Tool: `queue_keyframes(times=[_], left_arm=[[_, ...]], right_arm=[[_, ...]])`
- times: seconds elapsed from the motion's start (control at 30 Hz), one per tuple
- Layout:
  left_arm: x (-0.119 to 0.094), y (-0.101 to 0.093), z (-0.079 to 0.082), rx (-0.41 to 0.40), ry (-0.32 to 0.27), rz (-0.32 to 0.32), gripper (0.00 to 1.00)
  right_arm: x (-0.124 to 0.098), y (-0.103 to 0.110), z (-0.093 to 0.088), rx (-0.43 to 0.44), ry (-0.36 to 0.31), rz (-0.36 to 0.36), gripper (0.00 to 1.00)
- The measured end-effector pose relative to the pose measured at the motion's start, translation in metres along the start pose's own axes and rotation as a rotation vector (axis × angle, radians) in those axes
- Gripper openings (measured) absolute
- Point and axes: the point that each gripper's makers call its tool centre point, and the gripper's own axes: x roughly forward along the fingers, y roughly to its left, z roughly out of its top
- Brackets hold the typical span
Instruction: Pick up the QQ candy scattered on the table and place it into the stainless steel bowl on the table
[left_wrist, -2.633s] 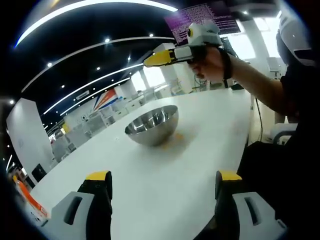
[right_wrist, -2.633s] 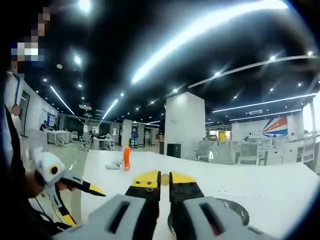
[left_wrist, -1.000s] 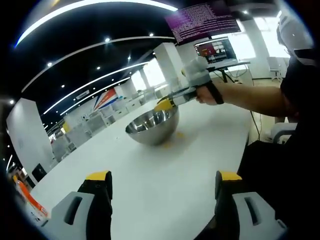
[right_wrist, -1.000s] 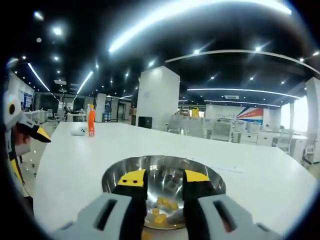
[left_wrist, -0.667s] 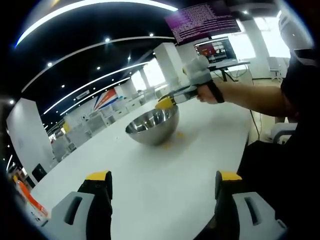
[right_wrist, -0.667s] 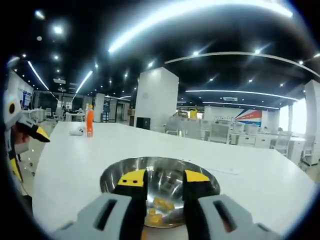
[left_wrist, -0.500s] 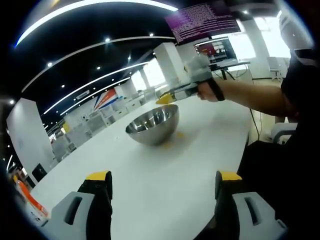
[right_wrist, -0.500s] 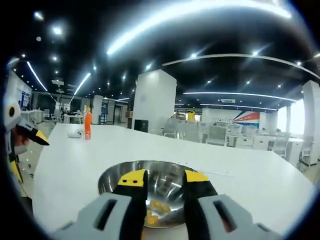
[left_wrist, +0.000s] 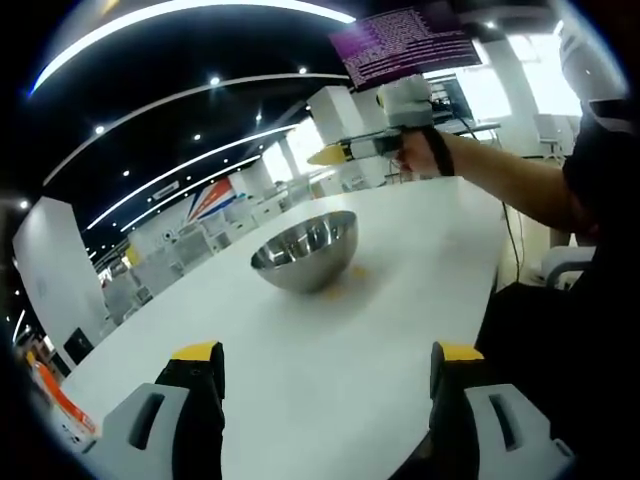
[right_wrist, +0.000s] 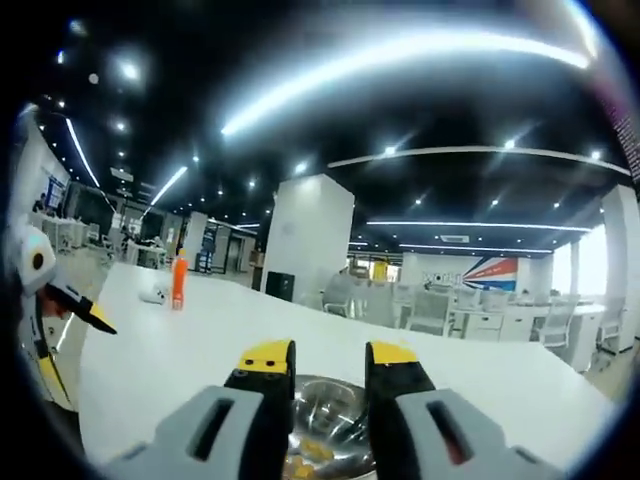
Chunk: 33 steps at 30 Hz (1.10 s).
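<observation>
In the left gripper view, the right gripper (left_wrist: 318, 156) is seen raised above and beyond the stainless steel bowl (left_wrist: 305, 250); half a second ago its yellow tips were lower, just over the far rim. The left gripper (left_wrist: 318, 375) is held low over the near part of the white table (left_wrist: 330, 340), jaws wide apart and empty, unchanged from before. In the right gripper view, the right gripper's jaws are parted by a narrow gap with nothing between them, and the bowl has slid lower in the view, so less of it is seen. Yellow QQ candy (right_wrist: 308, 452) lies inside the bowl. An orange bottle (right_wrist: 179, 280) stands far off on the table.
</observation>
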Motion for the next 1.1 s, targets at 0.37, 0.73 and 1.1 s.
queue_keyframes(times=[0.37,0.73,1.1], left_arm=[[0.001,-0.001,0.001,0.000,-0.004,-0.002,0.85],[-0.001,0.000,0.001,0.000,-0.005,0.003,0.85],[-0.002,0.001,0.000,-0.002,-0.003,0.007,0.85]], right_arm=[[-0.006,0.063,0.029,-0.057,-0.049,0.140,0.28],[-0.001,0.107,-0.004,-0.058,0.023,0.249,0.28],[-0.013,0.156,-0.070,-0.008,0.167,0.374,0.28]])
